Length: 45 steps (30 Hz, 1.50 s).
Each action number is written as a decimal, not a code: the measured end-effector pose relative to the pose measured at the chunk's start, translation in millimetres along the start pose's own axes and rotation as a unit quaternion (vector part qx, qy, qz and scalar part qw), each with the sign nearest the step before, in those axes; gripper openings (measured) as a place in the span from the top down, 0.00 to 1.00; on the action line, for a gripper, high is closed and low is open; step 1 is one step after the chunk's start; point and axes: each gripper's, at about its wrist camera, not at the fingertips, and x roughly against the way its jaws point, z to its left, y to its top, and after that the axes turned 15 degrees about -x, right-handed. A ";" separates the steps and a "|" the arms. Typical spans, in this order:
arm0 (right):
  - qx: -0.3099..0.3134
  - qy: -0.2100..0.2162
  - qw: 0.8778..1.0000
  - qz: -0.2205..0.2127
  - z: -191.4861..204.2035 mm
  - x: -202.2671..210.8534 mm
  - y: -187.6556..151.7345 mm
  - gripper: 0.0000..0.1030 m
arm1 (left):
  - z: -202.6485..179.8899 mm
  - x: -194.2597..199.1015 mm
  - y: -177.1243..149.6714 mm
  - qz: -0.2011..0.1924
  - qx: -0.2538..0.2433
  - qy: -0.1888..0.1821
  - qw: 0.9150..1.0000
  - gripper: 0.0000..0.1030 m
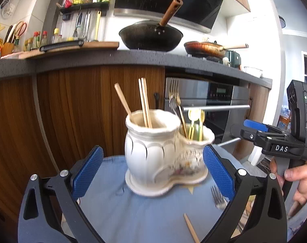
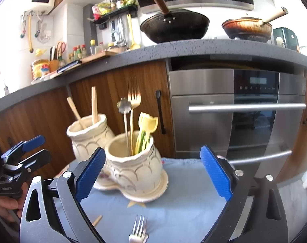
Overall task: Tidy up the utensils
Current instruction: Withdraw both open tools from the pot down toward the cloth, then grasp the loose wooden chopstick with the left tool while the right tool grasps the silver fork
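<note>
a cream ceramic double-pot utensil holder (image 1: pixel 163 154) stands on its matching saucer on a light blue cloth (image 1: pixel 133 212) that covers a small table. its taller pot holds three wooden chopsticks (image 1: pixel 145 103), two upright together and one leaning left. the shorter pot beside it holds a gold fork (image 2: pixel 134 101), a flower-headed silver spoon (image 2: pixel 124 105) and pale yellow plastic utensils (image 2: pixel 147 127) with green stems.

the left gripper (image 1: pixel 153 172) hovers low over the cloth with its blue-padded jaws spread wide, nothing between them; the holder sits just ahead, framed by the two pads, and whether the right pad touches the short pot cannot be told. the right gripper (image 2: pixel 151 174) is likewise spread apart and empty, its left pad overlapping the short pot in view, contact unclear. in the left wrist view the right gripper's body is seen at the far right, gripped by a bare hand (image 1: pixel 299 182).

still loose on the cloth are a silver fork (image 2: pixel 138 230), lying in front of the holder with tines toward it, and one wooden chopstick (image 1: pixel 191 227) near the front edge, between the two grippers.

behind the table are wood-grain cabinet doors (image 1: pixel 82 105), a stainless oven (image 2: pixel 244 109), and a grey counter (image 2: pixel 194 47) bearing a black wok (image 2: pixel 173 27) and a brown frying pan (image 2: pixel 247 29).
</note>
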 end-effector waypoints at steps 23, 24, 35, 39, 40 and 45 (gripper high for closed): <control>0.004 -0.048 0.993 0.104 -12.2 14.8 -67.7 0.08 | -70.7 14.1 -70.6 0.146 -0.068 -0.072 0.984 0.06; 0.004 -0.049 0.993 0.109 -12.1 15.1 -69.7 0.08 | -74.1 13.5 -72.9 0.152 -0.072 -0.075 0.983 0.06; 0.025 -0.063 0.984 0.167 -6.2 21.0 -94.7 0.08 | -88.7 3.7 -93.7 0.213 -0.096 -0.124 0.964 0.59; 0.044 -0.061 0.979 0.192 3.0 18.2 -103.9 0.10 | -82.9 3.1 -95.0 0.215 -0.091 -0.124 0.964 0.73; 0.050 -0.062 0.977 0.199 5.1 16.7 -106.4 0.12 | -80.5 2.8 -95.3 0.217 -0.090 -0.123 0.964 0.77; 0.070 -0.068 0.967 0.235 14.1 5.2 -117.3 0.41 | -65.2 -1.6 -96.1 0.230 -0.083 -0.101 0.964 0.86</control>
